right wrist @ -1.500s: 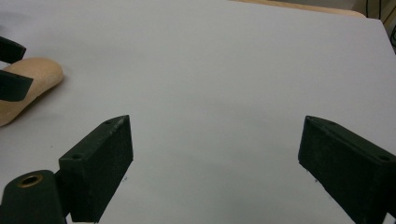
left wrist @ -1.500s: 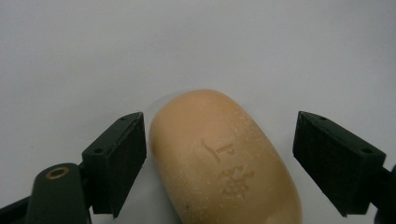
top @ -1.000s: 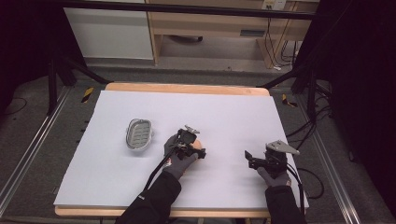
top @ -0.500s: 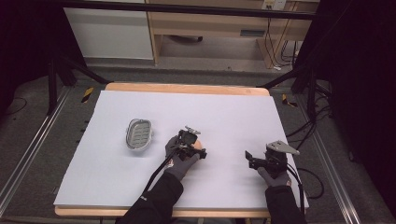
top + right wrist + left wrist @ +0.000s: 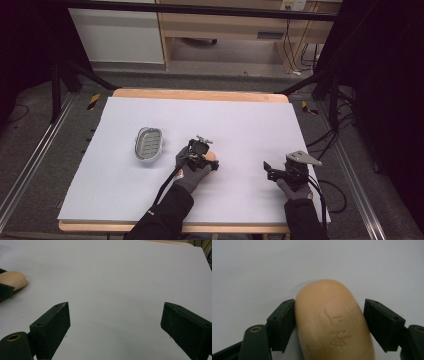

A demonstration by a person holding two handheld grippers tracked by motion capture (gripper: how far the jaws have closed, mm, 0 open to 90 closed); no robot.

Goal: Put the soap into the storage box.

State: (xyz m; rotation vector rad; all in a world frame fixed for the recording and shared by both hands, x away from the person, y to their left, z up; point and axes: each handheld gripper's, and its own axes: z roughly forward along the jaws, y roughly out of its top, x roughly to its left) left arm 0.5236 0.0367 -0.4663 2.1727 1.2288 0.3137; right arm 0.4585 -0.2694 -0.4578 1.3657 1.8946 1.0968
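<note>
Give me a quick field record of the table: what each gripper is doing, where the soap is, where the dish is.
left gripper: jaws have just been closing around the soap bar, pads against its sides
right gripper: open, nothing between the jaws, low over the white sheet
soap bar: lying on the sheet, near table centre
soap dish: grey, empty, on the sheet, apart from the soap at the left gripper's far side

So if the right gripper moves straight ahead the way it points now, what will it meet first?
Probably nothing: ahead of the right gripper lies bare white table cover. The tan oval soap bar sits well off to the side.
</note>
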